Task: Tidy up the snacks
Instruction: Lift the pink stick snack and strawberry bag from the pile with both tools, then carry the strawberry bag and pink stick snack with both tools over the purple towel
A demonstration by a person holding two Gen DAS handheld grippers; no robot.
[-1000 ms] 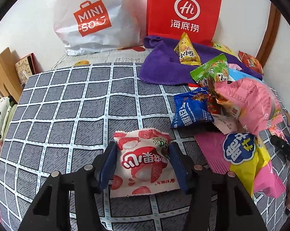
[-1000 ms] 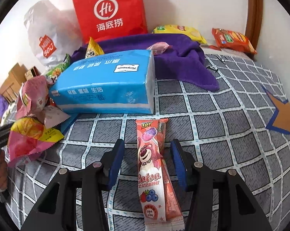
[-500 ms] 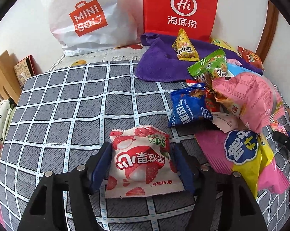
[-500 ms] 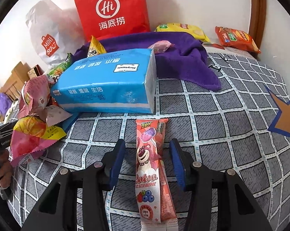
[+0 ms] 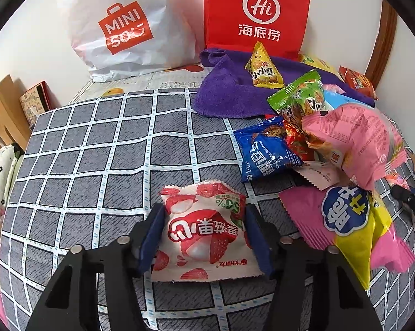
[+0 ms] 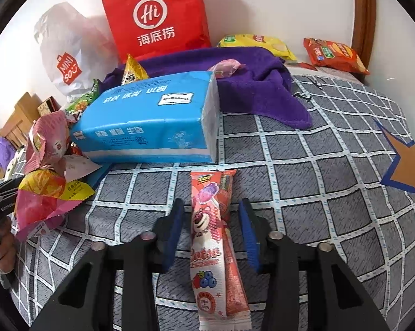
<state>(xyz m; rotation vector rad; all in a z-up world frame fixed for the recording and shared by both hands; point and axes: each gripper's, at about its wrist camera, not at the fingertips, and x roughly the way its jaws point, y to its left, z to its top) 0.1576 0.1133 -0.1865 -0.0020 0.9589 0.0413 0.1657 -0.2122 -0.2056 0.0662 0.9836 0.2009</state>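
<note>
On the checked bedcover [image 5: 102, 149], the left gripper [image 5: 204, 237] has closed a little and now presses both sides of the lychee snack packet [image 5: 204, 237]. The right gripper [image 6: 211, 234] stays open around the pink stick packet [image 6: 210, 237], not touching it; lifting seems next.

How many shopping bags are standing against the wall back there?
2: a white plastic bag on the left and a red paper bag beside it on the right, behind the purple towel. Others may be out of view.

Left gripper [image 5: 203, 235] low, blue pads touching both sides of a packet; right gripper [image 6: 211, 230] low, jaws spread.
</note>
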